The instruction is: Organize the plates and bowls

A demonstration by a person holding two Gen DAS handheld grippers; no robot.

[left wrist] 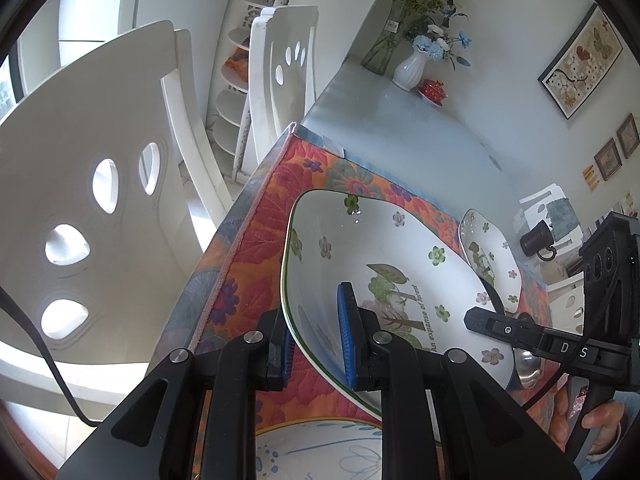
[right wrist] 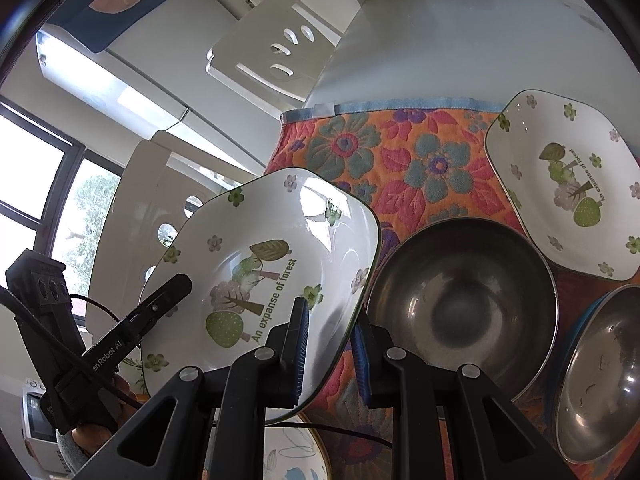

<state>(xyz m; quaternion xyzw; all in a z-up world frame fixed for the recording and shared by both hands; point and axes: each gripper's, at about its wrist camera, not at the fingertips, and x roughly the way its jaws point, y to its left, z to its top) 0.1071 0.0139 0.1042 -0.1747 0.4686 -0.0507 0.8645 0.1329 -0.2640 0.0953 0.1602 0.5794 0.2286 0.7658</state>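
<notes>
Over the floral cloth (right wrist: pixel 404 160) on the surface (left wrist: pixel 400 128), a large square plate (right wrist: pixel 260 276) with green-edged rim and the words "An expanse of forest" is held tilted, its near side raised off the cloth. Both tools grip this plate. One blue pad of the left tool (left wrist: pixel 316 344) lies on the plate's inner face and the other under the rim, so its jaws are clenched on the plate's near edge. On the opposite edge, the right tool (right wrist: pixel 330 354) grasps the plate the same way, one pad inside and one outside the rim.

Just beside the plate, on the right tool's side, a steel bowl (right wrist: pixel 464 312) sits upright on the cloth. A second steel bowl (right wrist: pixel 600 376) leans tilted next to it, at the picture's edge. Beyond the first steel bowl lies a smaller square plate (right wrist: pixel 568 184) with the same tree pattern, flat on the cloth and apart from the held plate. Nearer than the held plate, a round plate with blue drawings (left wrist: pixel 320 452) shows partly under the tools.

Farther across the surface stand a white vase (left wrist: pixel 410 68) with blue flowers, a glass vase of greenery (left wrist: pixel 384 40) and a small red lidded cup (left wrist: pixel 432 89). White chairs (left wrist: pixel 100 200) stand beside the surface.
</notes>
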